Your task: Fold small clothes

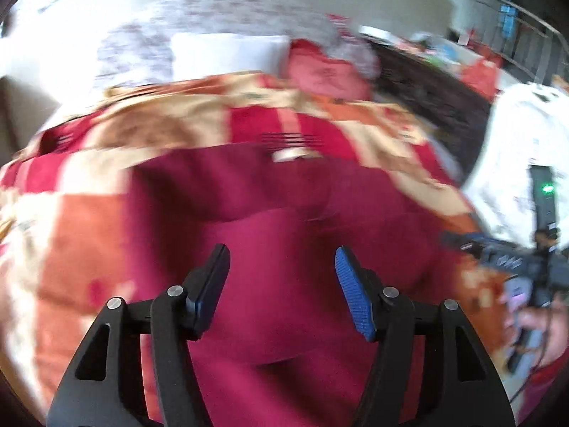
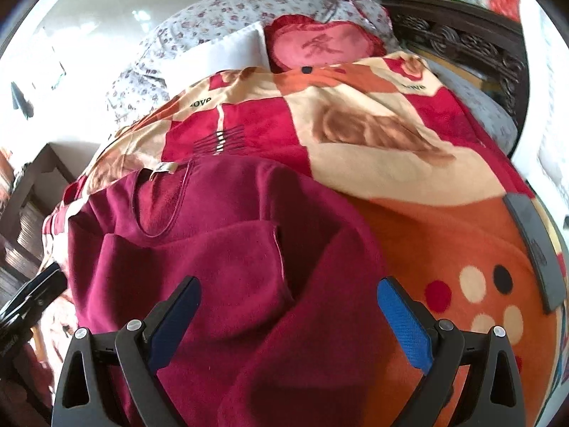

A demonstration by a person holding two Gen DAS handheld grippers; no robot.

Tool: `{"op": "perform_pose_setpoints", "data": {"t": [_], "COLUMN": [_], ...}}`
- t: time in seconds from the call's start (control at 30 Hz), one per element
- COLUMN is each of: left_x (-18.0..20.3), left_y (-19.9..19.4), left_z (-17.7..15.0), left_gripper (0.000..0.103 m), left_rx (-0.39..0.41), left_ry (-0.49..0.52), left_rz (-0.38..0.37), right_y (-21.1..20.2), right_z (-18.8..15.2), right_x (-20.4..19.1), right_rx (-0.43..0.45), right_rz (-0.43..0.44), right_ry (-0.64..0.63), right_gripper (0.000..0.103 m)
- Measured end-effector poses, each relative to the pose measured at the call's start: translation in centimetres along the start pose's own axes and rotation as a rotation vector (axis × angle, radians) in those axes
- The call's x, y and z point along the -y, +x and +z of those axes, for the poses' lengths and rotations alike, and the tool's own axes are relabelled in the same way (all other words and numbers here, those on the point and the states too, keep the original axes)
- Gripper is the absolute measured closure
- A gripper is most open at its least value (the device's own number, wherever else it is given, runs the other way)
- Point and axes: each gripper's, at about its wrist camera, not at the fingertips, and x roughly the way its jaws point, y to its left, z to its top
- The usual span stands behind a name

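Note:
A maroon fleece top (image 2: 227, 235) lies spread on a patterned blanket (image 2: 426, 220), neckline and label toward the pillows, one sleeve folded across its front. My right gripper (image 2: 288, 288) is open and empty, just above the garment's lower middle. In the left wrist view, which is blurred, the same maroon top (image 1: 270, 220) fills the centre. My left gripper (image 1: 281, 259) is open and empty above it. The other hand-held gripper shows at the right edge of the left wrist view (image 1: 526, 267), in a hand.
Pillows lie at the head of the bed: a white one (image 2: 220, 53), a red heart-shaped one (image 2: 320, 46), a floral one (image 2: 249, 3). A dark carved headboard (image 2: 462, 35) stands at the right. A dark flat device (image 2: 533, 242) lies on the blanket's right side.

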Motion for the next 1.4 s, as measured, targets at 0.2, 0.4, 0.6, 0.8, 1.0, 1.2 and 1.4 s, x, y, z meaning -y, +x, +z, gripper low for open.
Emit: {"op": "perform_pose_setpoints", "data": {"t": [0.2,0.4,0.6,0.8,1.0,1.2,1.4], "left_x": [-6.5,-8.2,-8.8,-10.1,-12.1,-12.2,-12.3], "left_y": [1.5,2.3,2.8,1.6,2.1,2.5,2.7], "left_z": [-3.0,-4.9,-5.6,-5.6,-6.2,-6.3,-6.6], "left_gripper": [0.041,0.041,0.041,0.041,0.041,0.041,0.041], "left_rx": [-0.084,-0.105,-0.120,-0.099,-0.125,-0.128,-0.116], "left_ry": [-0.165,-0.216,-0.252,-0.269,-0.335,-0.328,-0.322], "left_rz": [0.157,0.224,0.225,0.267,0.258,0.254,0.241], "right_y": [4.6,4.1,4.9,3.0,2.2,5.8,10.5], "right_z": [1.7,2.2,2.0,3.2,4.2,4.0,4.1], "right_x": [-0.4,-1.2,0.7,0.6,-10.7,-22.9,-29.5], "right_rx": [-0.034,0.002,-0.030,0.003,0.004,-0.039,-0.109], "right_rz": [-0.011,0.078,-0.071,-0.062,0.419,0.570,0.584], "right_ry": [-0.098,-0.143,-0.141,-0.055,-0.258,-0.532,-0.689], "right_gripper": [0.021,0.094,0.095,0.078,0.049,0.049,0.054]}}
